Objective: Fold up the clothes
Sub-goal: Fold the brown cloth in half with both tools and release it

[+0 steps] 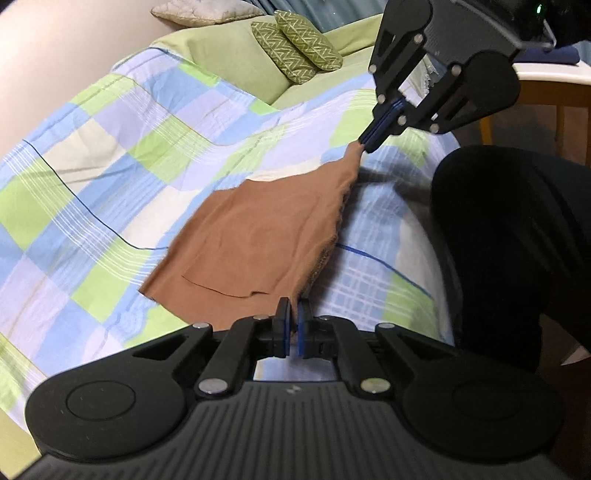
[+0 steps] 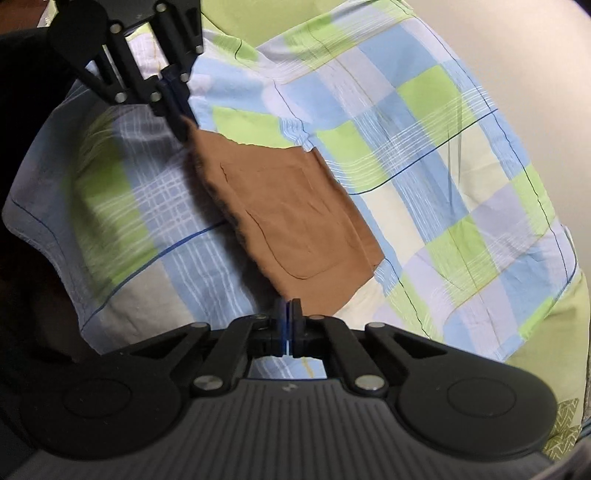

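A brown cloth (image 1: 266, 229) with a stitched pocket outline lies on the checked bedspread (image 1: 110, 155), its near edge lifted. At the bottom of the left wrist view, my left gripper (image 1: 294, 314) is shut on one near corner of the cloth. My right gripper (image 1: 364, 144) reaches in from the upper right and pinches the other corner, which is pulled into a point. The right wrist view shows the same brown cloth (image 2: 295, 206), with my right gripper (image 2: 288, 306) shut on its corner and my left gripper (image 2: 183, 133) clamped on the far corner at upper left.
The blue, green and white checked bedspread (image 2: 424, 155) covers the bed. Two green patterned cushions (image 1: 295, 44) and a pale pillow (image 1: 199, 11) lie at the bed's far end. A person's dark-clad leg (image 1: 509, 240) is beside the bed at right, with wooden furniture (image 1: 546, 96) behind it.
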Tool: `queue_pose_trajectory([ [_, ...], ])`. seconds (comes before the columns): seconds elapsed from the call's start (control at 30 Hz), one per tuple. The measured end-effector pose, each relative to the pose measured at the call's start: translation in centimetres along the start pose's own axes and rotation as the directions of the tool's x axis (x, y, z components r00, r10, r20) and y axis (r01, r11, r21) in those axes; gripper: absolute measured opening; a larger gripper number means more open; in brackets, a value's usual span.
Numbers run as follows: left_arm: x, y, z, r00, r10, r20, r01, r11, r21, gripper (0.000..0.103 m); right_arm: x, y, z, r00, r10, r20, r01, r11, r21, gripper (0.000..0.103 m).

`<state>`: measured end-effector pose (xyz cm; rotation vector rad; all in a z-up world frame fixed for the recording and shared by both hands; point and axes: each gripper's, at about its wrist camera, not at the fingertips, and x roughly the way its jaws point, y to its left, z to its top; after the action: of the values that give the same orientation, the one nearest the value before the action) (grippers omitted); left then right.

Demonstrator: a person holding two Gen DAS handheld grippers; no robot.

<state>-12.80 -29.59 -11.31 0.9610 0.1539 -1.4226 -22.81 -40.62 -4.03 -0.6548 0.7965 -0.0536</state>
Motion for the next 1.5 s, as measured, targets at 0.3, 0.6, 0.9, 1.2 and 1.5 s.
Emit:
queue_pose_trajectory([
  [0.3, -1.3, 1.3, 1.2, 0.997, -0.070, 0.019, 0.071, 0.997, -0.025, 0.000, -1.8, -0.1, 0.0, 0.999, 0.054, -0.005, -0.054, 0.998, -0.042, 0.000],
  [0.6, 4.0, 10.7, 2.9, 1.000, -0.023, -0.001, 0.023, 0.995, -0.099, 0.000, 3.8, -8.3, 3.0, 0.998, 0.057, 0.037, -0.055, 0.998, -0.042, 0.000],
  [0.9, 11.8, 18.8, 1.9, 0.998, -0.022, -0.054, 0.010, 0.975, -0.220, 0.000, 14.9, -15.3, 4.3, 0.987, 0.158, 0.041, -0.160, 0.985, 0.063, 0.000],
  [1.2, 16.5, 20.7, 0.6, 0.994, -0.048, -0.098, 0.024, 0.973, -0.231, 0.000, 22.0, -16.2, 3.1, 0.980, 0.198, 0.009, -0.198, 0.973, 0.119, 0.000],
  [1.5, 17.0, 20.8, -0.2, 0.991, -0.046, -0.123, 0.014, 0.968, -0.249, 0.000, 22.7, -16.8, 3.6, 0.981, 0.189, 0.031, -0.192, 0.973, 0.131, 0.000],
])
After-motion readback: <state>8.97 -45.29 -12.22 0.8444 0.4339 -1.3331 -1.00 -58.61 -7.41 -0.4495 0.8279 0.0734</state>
